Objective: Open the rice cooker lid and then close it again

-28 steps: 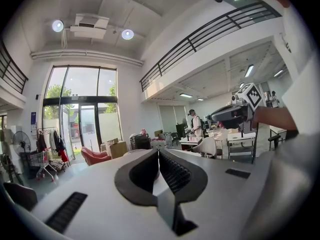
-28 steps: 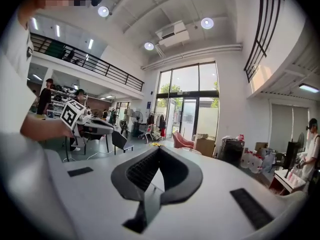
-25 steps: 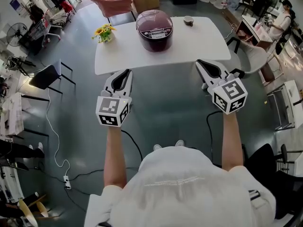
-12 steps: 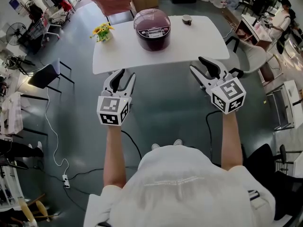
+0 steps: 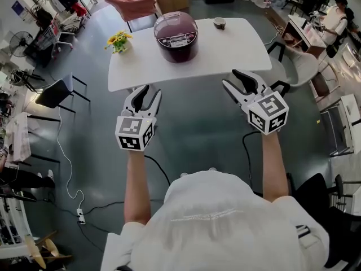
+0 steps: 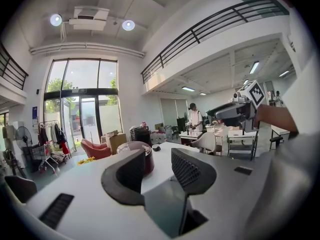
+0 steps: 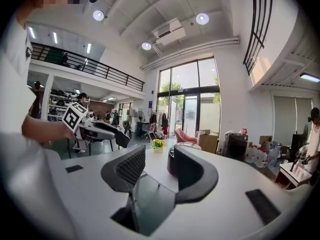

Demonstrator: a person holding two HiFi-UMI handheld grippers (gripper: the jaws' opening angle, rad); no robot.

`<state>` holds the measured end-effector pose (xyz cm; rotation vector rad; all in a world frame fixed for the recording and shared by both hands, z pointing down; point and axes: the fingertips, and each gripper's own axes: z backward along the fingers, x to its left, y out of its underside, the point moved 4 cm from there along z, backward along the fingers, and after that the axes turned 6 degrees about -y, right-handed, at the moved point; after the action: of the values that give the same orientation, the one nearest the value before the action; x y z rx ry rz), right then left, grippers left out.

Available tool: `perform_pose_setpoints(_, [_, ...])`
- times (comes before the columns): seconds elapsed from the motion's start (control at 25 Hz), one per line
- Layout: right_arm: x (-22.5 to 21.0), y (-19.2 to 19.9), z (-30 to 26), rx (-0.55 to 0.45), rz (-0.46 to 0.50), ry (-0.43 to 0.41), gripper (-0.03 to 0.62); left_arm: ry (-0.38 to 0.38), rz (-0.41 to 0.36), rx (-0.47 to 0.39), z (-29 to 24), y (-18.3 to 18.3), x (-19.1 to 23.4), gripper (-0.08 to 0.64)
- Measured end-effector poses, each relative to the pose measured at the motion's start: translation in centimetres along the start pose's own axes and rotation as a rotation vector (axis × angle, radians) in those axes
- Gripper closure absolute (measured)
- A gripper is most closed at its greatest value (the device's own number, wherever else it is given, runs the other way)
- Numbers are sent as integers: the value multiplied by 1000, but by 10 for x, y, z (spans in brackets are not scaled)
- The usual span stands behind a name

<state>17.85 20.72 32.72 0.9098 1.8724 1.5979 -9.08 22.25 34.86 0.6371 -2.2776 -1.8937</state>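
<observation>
The dark maroon rice cooker (image 5: 176, 36) stands with its lid down on the white table (image 5: 231, 52), toward the far side. Both grippers hover short of the table's near edge, well apart from the cooker. My left gripper (image 5: 148, 89) is open with nothing between its jaws. My right gripper (image 5: 237, 79) is open and empty too. In the left gripper view the cooker (image 6: 147, 156) shows beyond the left gripper (image 6: 160, 166), partly behind one jaw. In the right gripper view the cooker (image 7: 171, 163) sits far off between the jaws of the right gripper (image 7: 157, 166).
A pot of yellow flowers (image 5: 117, 40) stands at the table's left end and a small cup (image 5: 219, 22) at the far right. A pink armchair (image 5: 131, 0) is behind the table, a black chair (image 5: 53, 92) to the left. Cables (image 5: 67, 168) lie on the floor.
Both grippers' jaws went from shut to open. The table and cooker have drawn slightly nearer in the head view.
</observation>
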Motion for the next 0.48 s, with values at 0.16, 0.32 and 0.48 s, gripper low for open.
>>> perform_pose_setpoints(0.16, [-16, 6, 7, -9, 14, -20, 399, -24, 10, 9, -9, 0, -16, 383])
perform_pose_setpoints(0.32, [-31, 14, 15, -14, 4, -38, 399, -50, 18, 29, -11, 2, -32, 385])
perform_pose_setpoints(0.48, [-35, 22, 18, -1, -1, -57, 399, -82, 44, 44, -9, 8, -39, 385])
